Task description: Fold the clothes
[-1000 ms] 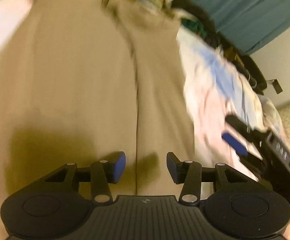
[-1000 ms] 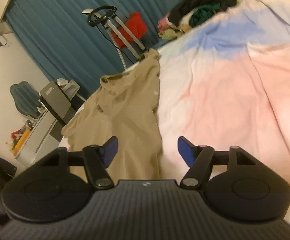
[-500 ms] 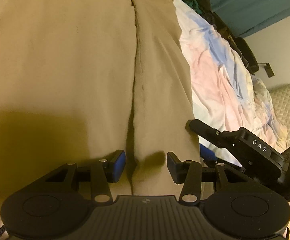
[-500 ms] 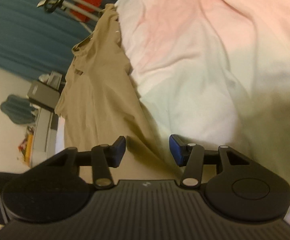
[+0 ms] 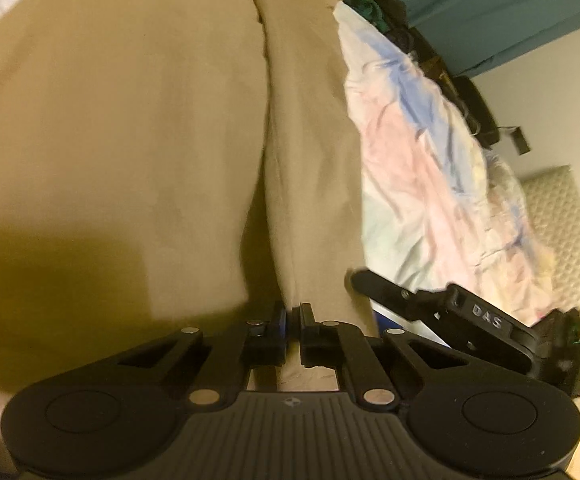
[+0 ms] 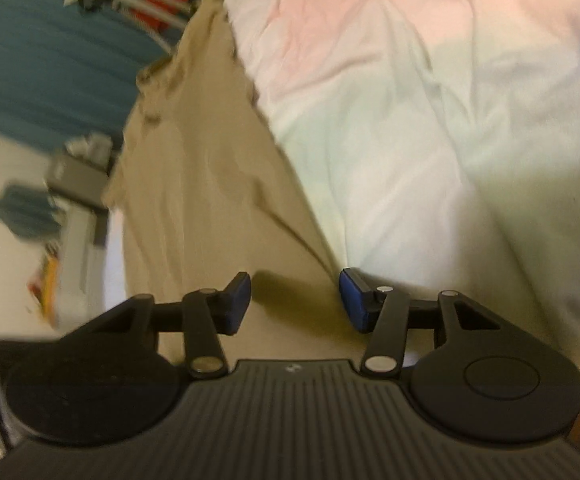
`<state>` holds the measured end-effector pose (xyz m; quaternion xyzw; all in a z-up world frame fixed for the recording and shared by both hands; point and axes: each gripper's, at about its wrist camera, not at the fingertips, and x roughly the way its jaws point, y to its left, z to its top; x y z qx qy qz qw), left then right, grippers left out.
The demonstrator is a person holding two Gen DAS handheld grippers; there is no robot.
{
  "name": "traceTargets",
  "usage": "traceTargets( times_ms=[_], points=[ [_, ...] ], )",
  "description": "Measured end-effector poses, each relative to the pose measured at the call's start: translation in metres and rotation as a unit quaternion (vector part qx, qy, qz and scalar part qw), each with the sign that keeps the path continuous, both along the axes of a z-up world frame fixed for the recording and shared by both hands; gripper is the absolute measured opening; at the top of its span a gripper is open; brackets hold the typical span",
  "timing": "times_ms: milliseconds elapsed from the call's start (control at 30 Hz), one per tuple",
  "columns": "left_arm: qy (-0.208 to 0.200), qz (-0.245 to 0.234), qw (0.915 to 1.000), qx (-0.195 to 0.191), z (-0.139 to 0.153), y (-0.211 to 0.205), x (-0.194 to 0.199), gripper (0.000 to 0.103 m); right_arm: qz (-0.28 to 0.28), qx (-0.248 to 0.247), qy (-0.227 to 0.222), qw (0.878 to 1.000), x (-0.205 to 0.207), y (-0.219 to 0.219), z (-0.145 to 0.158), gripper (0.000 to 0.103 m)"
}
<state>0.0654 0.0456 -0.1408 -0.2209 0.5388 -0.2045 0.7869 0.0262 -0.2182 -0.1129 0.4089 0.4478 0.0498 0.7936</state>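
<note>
While spread on the bedsheet (image 6: pixel 429 140), tan trousers (image 5: pixel 130 140): left gripper (image 5: pixel 291 318) fingers clamped on them, right gripper (image 6: pixel 294 300) fingers apart.

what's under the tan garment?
The tan garment lies on a pastel bedsheet that shows along its edge. What lies beneath its middle is covered. The left gripper has just closed on a fold at its near hem.

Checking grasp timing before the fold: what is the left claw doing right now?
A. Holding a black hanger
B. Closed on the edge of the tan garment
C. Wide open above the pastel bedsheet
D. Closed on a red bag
B: in the left wrist view the left claw has just closed, its blue pads pinching the near edge of the tan garment.
</note>
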Motion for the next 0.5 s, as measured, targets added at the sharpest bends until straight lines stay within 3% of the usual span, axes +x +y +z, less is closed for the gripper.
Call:
traceTargets(
  times_ms=[167,333,467,500],
  points=[
    [-0.035,-0.017,0.9979,0.052,0.011,-0.01,-0.007,0.011,0.018,-0.065,-0.011,0.998,-0.013,0.014,0.023,0.054],
    [-0.13,-0.023,0.9863,0.098,0.052,-0.019,-0.012,0.035,0.003,-0.129,-0.085,0.988,-0.023,0.012,0.062,0.054],
    [-0.205,0.0,0.971,0.124,0.094,-0.016,-0.006,0.054,0.025,-0.21,-0.145,0.966,-0.006,0.025,0.096,0.055],
    [-0.217,0.007,0.9676,0.128,0.102,-0.014,-0.006,0.064,0.032,-0.223,-0.159,0.961,0.0,0.028,0.103,0.057]
  ],
)
